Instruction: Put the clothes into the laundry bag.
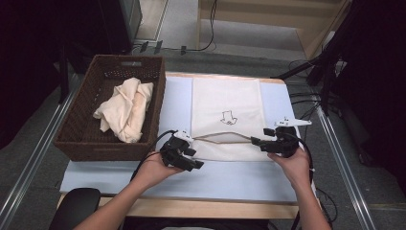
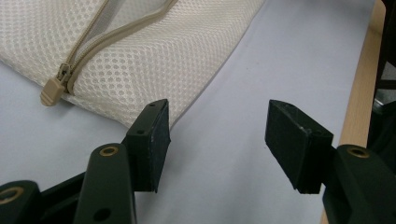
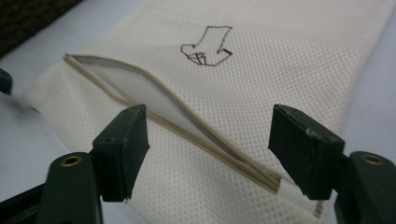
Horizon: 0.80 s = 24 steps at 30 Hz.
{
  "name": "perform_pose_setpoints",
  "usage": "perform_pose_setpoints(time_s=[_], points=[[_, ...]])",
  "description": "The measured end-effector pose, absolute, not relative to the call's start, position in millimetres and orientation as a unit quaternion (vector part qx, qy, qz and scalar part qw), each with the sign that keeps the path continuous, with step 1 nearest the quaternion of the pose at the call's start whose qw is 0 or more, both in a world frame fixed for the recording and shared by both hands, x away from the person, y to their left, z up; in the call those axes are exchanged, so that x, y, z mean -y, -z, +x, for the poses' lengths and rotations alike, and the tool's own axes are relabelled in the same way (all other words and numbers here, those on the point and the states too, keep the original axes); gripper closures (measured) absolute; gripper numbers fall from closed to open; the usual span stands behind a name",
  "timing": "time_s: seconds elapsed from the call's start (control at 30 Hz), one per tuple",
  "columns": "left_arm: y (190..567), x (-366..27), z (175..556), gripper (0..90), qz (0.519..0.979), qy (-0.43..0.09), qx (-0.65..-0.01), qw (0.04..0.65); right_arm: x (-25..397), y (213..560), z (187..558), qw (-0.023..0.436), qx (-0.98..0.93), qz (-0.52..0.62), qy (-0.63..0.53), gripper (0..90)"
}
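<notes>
A cream mesh bag with a small line drawing lies flat on the pale blue mat. Its tan zipper runs across the near part and gapes open in the middle. My left gripper is open at the bag's near left corner, resting low over the mat. In the left gripper view, the gripper has only bare mat between its fingers, and the zipper pull lies off to the upper left. My right gripper is open at the zipper's right end. In the right gripper view, the gripper straddles the open zipper.
A dark wicker basket stands at the table's left, holding a crumpled cream cloth. The wooden table edge runs along the front, near my forearms. Cables and a black stand sit beyond the right side.
</notes>
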<state>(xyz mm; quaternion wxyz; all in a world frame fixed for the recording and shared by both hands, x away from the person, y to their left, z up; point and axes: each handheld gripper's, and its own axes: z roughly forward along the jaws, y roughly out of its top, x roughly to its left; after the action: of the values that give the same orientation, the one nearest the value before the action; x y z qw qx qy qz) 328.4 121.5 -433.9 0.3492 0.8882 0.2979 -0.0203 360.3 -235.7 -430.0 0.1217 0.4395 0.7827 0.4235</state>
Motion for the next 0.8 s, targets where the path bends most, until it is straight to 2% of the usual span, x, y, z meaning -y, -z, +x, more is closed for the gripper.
perform_pose_setpoints(time_s=[0.07, 0.1, 0.13, 0.2, 0.23, 0.63, 0.67, 0.8], points=[[433.5, -122.3, 328.2, 40.7, 0.890, 0.021, -0.294, 0.349, 235.8, 430.0, 361.2, 0.116, -0.777, 0.439, -0.435, 29.2], [432.6, -122.7, 327.7, 40.6, 0.889, 0.020, -0.295, 0.348, 235.4, 429.5, 361.3, 0.098, -0.779, 0.438, -0.437, 33.7], [432.6, -122.7, 327.7, 40.6, 0.889, 0.020, -0.295, 0.348, 235.4, 429.5, 361.3, 0.098, -0.779, 0.438, -0.437, 33.7], [431.5, -123.9, 328.0, 40.5, 0.888, 0.020, -0.295, 0.351, 233.3, 431.3, 359.9, 0.092, -0.786, 0.431, -0.434, 44.5], [431.3, -124.3, 327.9, 40.4, 0.887, 0.020, -0.296, 0.354, 233.1, 431.0, 359.6, 0.095, -0.787, 0.434, -0.428, 45.2], [430.5, -127.4, 328.0, 39.6, 0.889, 0.022, -0.295, 0.350, 228.3, 428.4, 357.8, 0.102, -0.791, 0.420, -0.433, 41.6], [430.8, -127.2, 327.6, 39.5, 0.889, 0.022, -0.296, 0.350, 226.0, 428.5, 358.0, 0.097, -0.790, 0.423, -0.433, 39.5], [431.6, -127.1, 327.0, 39.1, 0.888, 0.022, -0.296, 0.351, 220.8, 431.6, 358.1, 0.087, -0.802, 0.420, -0.416, 40.4]])
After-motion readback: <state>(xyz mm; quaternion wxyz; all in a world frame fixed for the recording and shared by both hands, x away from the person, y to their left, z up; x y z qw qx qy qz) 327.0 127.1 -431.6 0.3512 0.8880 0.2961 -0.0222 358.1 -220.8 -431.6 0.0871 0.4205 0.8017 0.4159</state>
